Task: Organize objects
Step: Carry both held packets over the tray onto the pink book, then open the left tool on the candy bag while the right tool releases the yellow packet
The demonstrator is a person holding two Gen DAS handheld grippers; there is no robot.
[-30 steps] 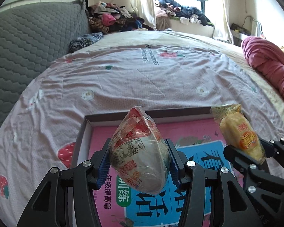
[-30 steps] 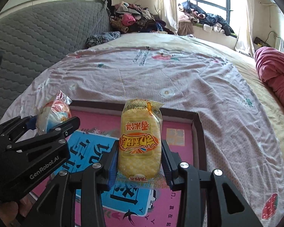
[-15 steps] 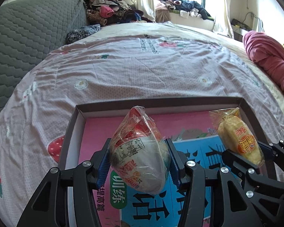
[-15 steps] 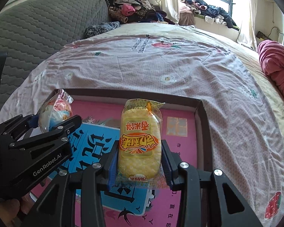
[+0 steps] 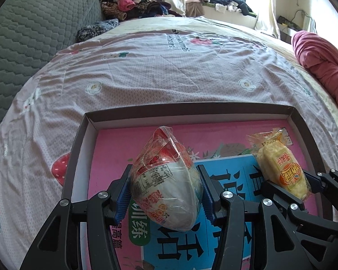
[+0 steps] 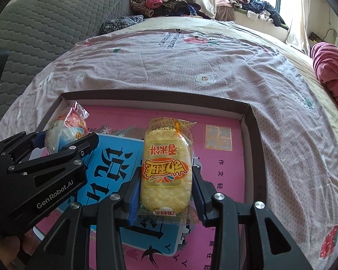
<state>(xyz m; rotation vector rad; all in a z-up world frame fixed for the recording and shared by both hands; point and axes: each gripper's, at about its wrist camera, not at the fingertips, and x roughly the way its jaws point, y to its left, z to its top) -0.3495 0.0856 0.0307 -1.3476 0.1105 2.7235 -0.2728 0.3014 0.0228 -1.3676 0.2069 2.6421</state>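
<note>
- Under both cameras I see the bed (image 5: pixel 146 72), spread with a pale pink sheet (image 6: pixel 191 67) printed with flowers and strawberries; a grey quilted headboard (image 5: pixel 33 33) stands at its left side.
- At the far end I make out a heap of clothes (image 5: pixel 133 4) by the window and a rolled red blanket (image 5: pixel 322 63) at the bed's right edge.
- On the sheet, nearest me, lies a shallow dark-rimmed box (image 5: pixel 191 110), open on top; its floor is covered by a pink and blue printed sheet with large characters.
- My left tongs (image 5: pixel 164 193) are closed on a clear-wrapped white bun (image 5: pixel 166 184), blue pads pressing both sides; the bun's twisted end points away from me, and it hangs over the left half of the box. The right camera shows the same tongs (image 6: pixel 63 144) and bun (image 6: pixel 65 130) at the box's left side.
- My right tongs (image 6: pixel 165 193) grip a yellow rice cracker packet (image 6: pixel 165 168) by its lower half, label facing up and upside down to me, over the right-centre of the box. From the left camera I see that packet (image 5: pixel 281 168) tilted and held in those tongs (image 5: pixel 288 186) just beside the bun.
- Whether either snack touches the box floor, I cannot tell.
</note>
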